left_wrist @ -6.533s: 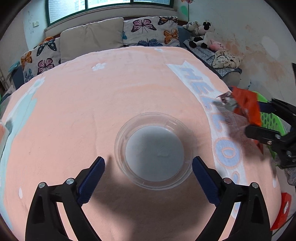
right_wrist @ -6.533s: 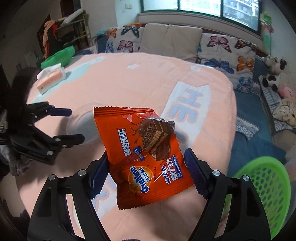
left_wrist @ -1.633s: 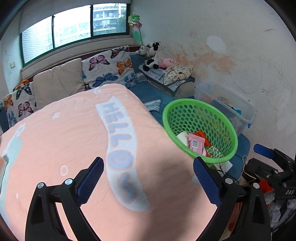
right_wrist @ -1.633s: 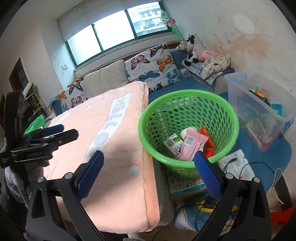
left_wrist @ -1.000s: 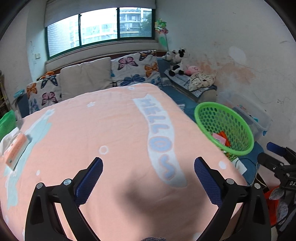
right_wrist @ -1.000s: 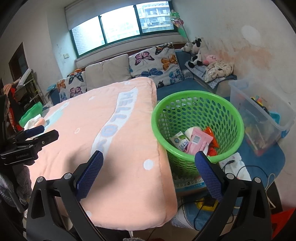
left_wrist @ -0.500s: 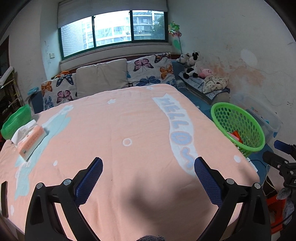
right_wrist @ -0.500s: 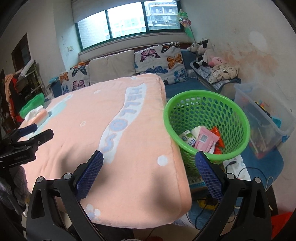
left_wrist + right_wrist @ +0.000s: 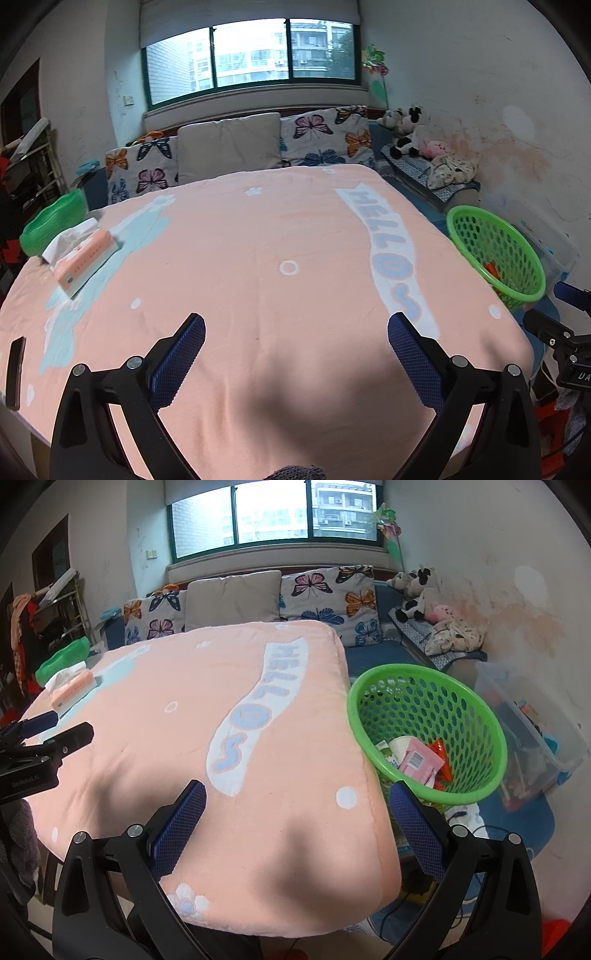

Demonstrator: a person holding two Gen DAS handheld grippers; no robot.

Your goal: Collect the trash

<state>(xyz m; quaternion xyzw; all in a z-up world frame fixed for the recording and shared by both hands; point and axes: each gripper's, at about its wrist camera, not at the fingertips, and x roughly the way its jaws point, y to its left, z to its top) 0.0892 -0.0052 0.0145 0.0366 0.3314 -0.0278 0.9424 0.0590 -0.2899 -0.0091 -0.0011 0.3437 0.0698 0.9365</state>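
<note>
A green mesh basket (image 9: 424, 686) stands on the floor at the table's right edge and holds several wrappers, among them a pink packet (image 9: 421, 760) and an orange one (image 9: 441, 762). The basket also shows in the left wrist view (image 9: 480, 221). My left gripper (image 9: 295, 354) is open and empty above the near part of the peach tablecloth (image 9: 240, 258). My right gripper (image 9: 297, 812) is open and empty over the table's near right corner, left of the basket. Each gripper shows at the other view's edge.
A pink tissue box (image 9: 86, 258) with white tissue lies at the table's far left. A dark phone (image 9: 14, 373) lies at the left edge. A green bowl (image 9: 51, 221), a sofa with cushions (image 9: 229, 147) and a clear storage bin (image 9: 535, 731) surround the table.
Both grippers have pulled back and up from the basket, so more of the table shows. The orange snack pack held earlier is no longer in the right gripper; the clear bowl is gone from the table.
</note>
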